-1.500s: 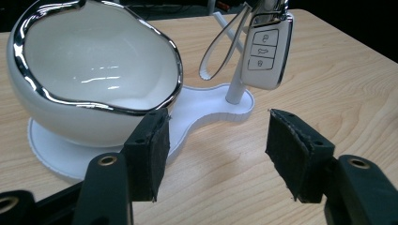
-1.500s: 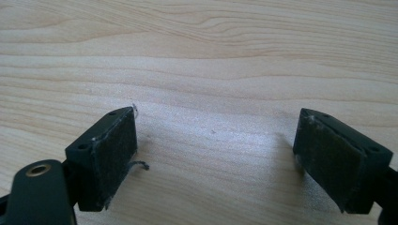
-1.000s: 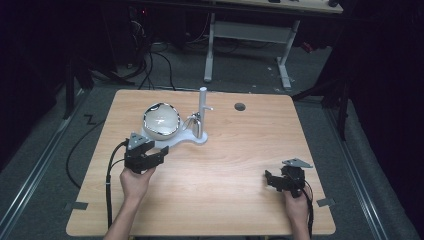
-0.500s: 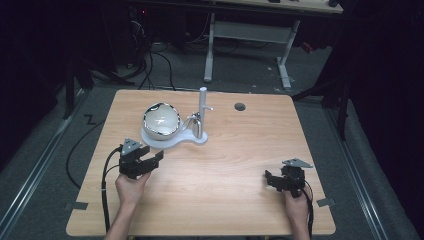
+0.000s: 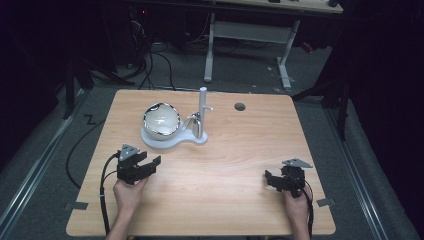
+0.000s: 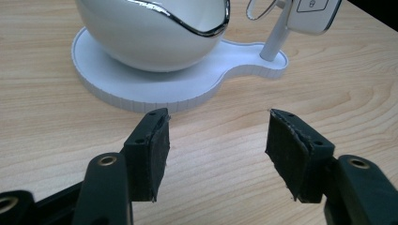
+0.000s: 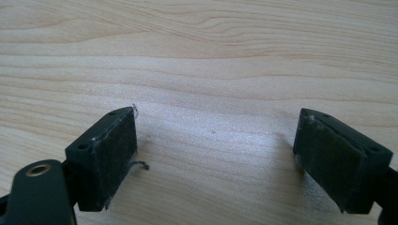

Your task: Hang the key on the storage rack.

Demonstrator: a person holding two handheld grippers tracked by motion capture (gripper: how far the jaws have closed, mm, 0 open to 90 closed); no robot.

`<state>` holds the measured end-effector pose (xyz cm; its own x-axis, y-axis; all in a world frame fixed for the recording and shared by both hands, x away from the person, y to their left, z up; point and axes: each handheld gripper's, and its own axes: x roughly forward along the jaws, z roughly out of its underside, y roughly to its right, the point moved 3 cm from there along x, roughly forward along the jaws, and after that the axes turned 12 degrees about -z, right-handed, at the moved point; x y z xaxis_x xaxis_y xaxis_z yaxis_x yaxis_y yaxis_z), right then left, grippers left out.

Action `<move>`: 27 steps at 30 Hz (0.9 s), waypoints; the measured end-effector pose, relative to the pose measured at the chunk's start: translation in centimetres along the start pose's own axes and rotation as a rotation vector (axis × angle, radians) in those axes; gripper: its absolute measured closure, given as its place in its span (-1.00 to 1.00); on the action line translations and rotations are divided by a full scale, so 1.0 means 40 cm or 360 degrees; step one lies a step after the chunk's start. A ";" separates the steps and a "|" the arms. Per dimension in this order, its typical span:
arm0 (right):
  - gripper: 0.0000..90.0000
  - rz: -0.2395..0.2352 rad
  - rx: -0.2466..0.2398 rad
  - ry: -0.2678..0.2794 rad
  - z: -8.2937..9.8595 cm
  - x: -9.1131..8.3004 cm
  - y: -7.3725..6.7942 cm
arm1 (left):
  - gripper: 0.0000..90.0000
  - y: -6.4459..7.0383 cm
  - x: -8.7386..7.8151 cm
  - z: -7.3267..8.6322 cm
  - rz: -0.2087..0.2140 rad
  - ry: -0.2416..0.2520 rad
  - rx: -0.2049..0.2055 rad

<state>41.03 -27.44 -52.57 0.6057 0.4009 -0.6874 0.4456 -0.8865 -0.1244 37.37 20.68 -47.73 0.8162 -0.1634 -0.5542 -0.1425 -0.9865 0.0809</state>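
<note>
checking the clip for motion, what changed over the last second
The left gripper drew back from the white stand toward the person, fingers open and holding nothing. The right gripper, the stand and its bowl stayed put.

Bowl point(image 5: 161, 119) on stand point(image 5: 172, 139), post point(image 5: 202, 111) right.
</note>
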 end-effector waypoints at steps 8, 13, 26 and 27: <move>-0.69 0.0000 0.0000 0.0000 0.000 0.000 0.000 | -0.11 -0.012 0.004 0.019 -0.0017 -0.0021 -0.0022; -0.69 0.0000 0.0000 0.0000 0.000 0.000 0.000 | -0.12 -0.012 0.008 0.038 -0.0030 -0.0042 -0.0023; -0.69 0.0000 0.0000 0.0000 0.000 0.000 0.000 | -0.12 -0.027 0.023 0.070 -0.0079 -0.0090 -0.0023; -0.69 0.0000 0.0000 0.0000 0.000 0.000 0.000 | -0.12 -0.028 0.024 0.072 -0.0083 -0.0095 -0.0022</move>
<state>41.03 -27.44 -52.57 0.6056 0.4008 -0.6874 0.4456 -0.8866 -0.1244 36.71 21.68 -50.75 0.7876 -0.1114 -0.6061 -0.0928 -0.9937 0.0620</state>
